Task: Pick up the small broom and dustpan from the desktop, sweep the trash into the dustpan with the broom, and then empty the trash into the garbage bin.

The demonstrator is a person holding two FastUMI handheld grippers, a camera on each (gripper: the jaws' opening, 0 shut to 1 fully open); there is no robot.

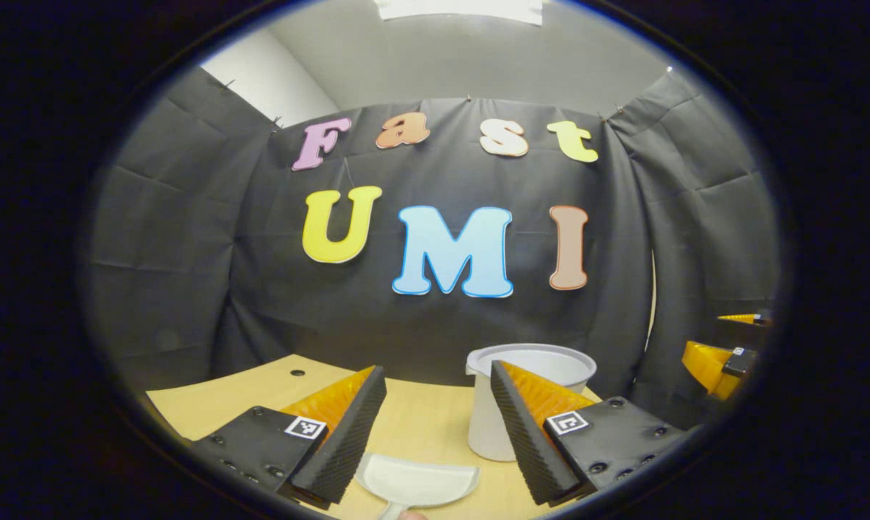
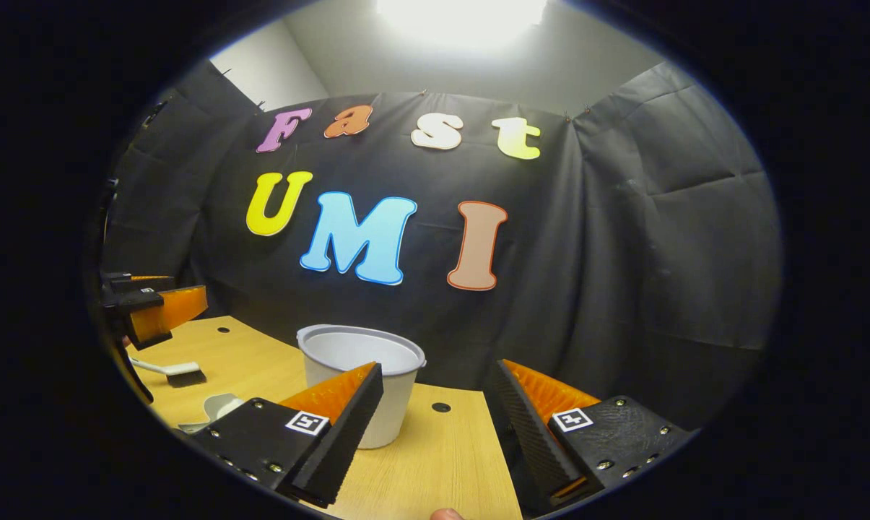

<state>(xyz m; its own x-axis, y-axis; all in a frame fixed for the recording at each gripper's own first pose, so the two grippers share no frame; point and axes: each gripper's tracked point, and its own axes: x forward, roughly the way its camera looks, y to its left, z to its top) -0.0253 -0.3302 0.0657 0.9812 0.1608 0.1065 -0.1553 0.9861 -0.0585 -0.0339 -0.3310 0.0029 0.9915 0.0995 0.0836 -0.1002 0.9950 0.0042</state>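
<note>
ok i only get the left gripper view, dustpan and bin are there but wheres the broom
Observer: the right gripper view has it: the broom lies flat on the desk, just past the dustpan, bristle end toward the bin.
Operator: anything gripping it
Observer: no, it lies free; the left gripper sits higher in that picture and does not touch it.
Operator: and whats in front of the right one
Observer: the right gripper is open and empty, with the bin just beyond its left finger and bare desk between its fingers.
</note>
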